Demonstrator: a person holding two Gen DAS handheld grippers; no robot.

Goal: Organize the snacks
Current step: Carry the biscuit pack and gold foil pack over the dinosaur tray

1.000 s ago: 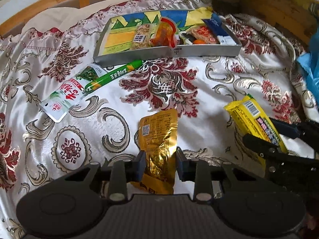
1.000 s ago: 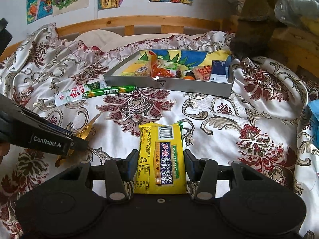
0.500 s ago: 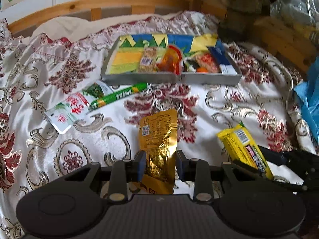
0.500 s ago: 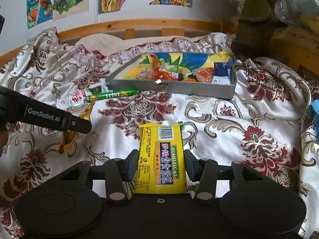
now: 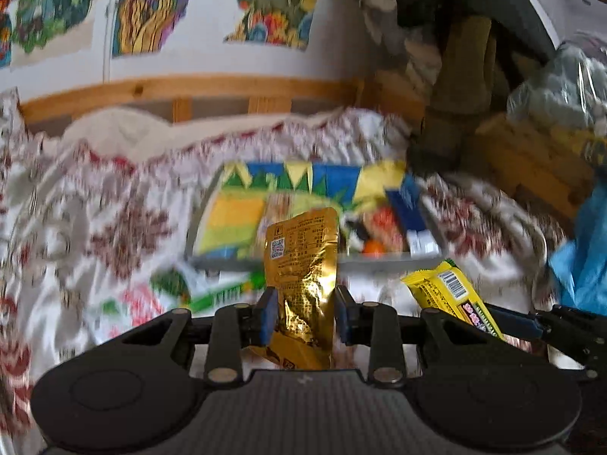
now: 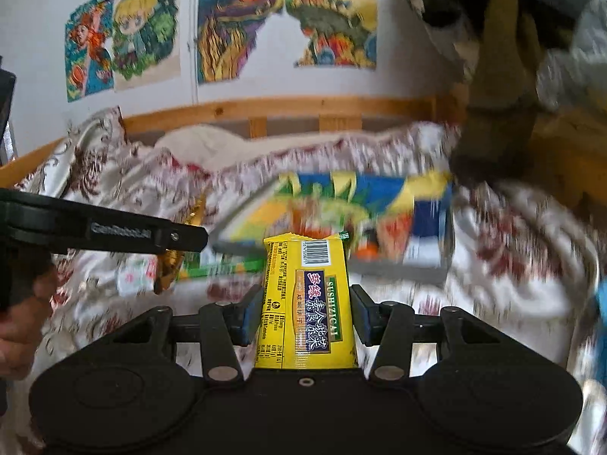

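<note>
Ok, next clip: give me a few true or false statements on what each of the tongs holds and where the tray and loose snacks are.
1. The left tongs grip a gold pouch. True.
2. The right tongs are open with nothing between them. False: they are shut on a yellow packet.
3. The tray already holds some snacks. True.
4. The green stick snack lies inside the tray. False: it lies on the bedspread in front of the tray.
5. The yellow packet shows a barcode near its top edge. True.
</note>
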